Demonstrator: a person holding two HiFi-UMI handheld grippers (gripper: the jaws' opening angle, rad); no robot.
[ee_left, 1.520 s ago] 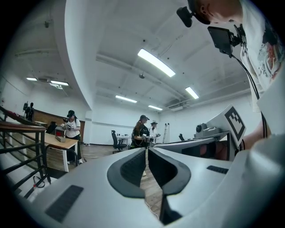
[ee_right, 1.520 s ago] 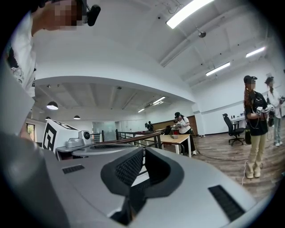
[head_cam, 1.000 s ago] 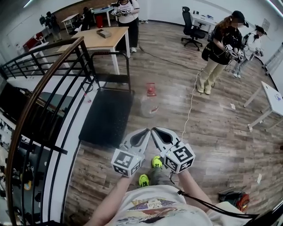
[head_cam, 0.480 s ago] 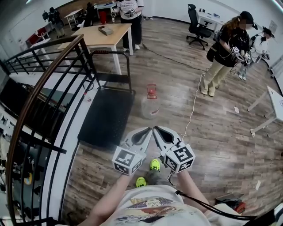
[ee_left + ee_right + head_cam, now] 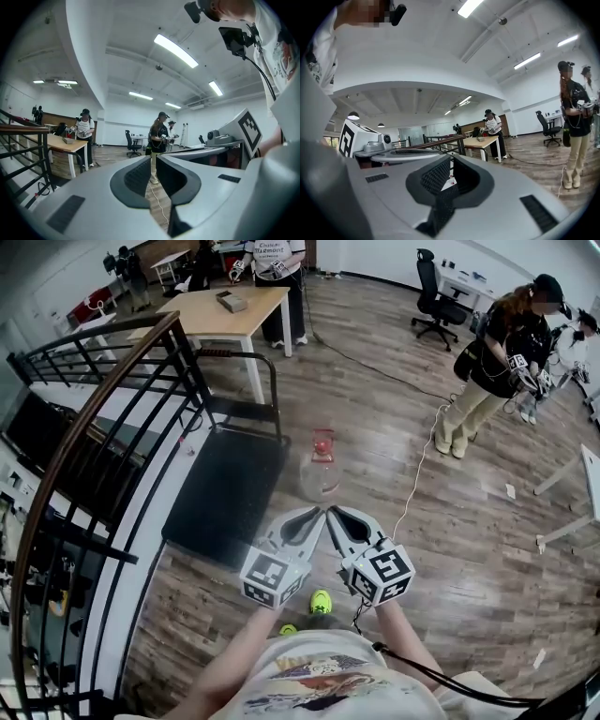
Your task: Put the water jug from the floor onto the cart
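The wooden floor (image 5: 422,549) is carrying a flat black cart (image 5: 225,493). The water jug (image 5: 320,472) is standing upright on the boards just beside the cart's right edge. A white cable (image 5: 413,486) is trailing across the planks nearby. Farther off, a wooden table (image 5: 211,315) is standing on the floor, bearing a small box (image 5: 232,301).

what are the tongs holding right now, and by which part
Nothing: left tongs and right tongs are both shut and empty; the water jug stands clear of them.
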